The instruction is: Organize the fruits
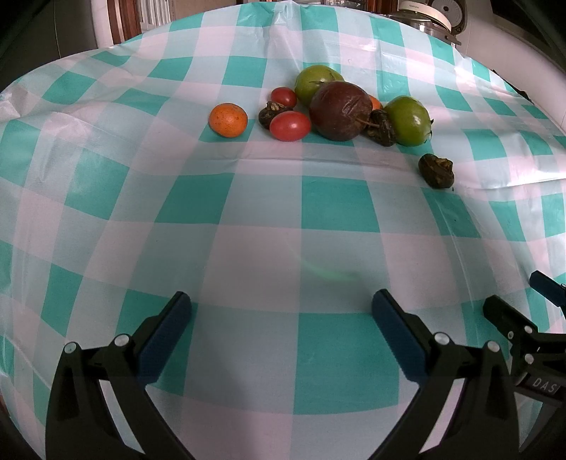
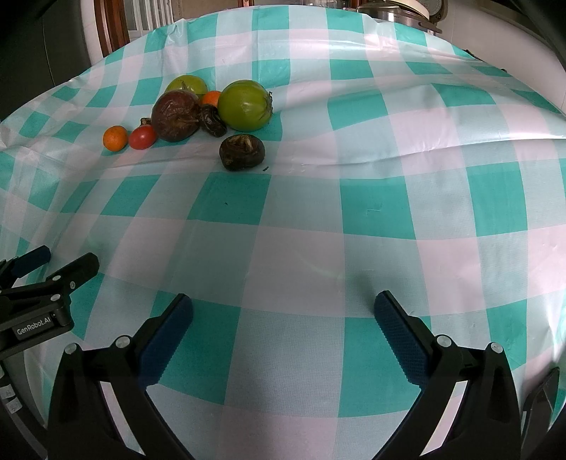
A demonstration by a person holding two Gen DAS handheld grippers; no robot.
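Both tongs, left (image 1: 281, 316) & right (image 2: 283, 318), gape w/ nothing held; fruits (image 1: 338, 109) sit clumped far on desk (image 1: 318, 212), sorting apparently not begun.

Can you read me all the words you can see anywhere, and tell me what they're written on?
"GenRobot.AI": white letters on the black body of the left gripper, seen in the right wrist view.
"DAS": white letters, cut off by the picture's edge, on the black body of the right gripper, seen in the left wrist view.
The rice cooker at the back has small writing, too blurred to read.
The fruits and the tablecloth show no words.
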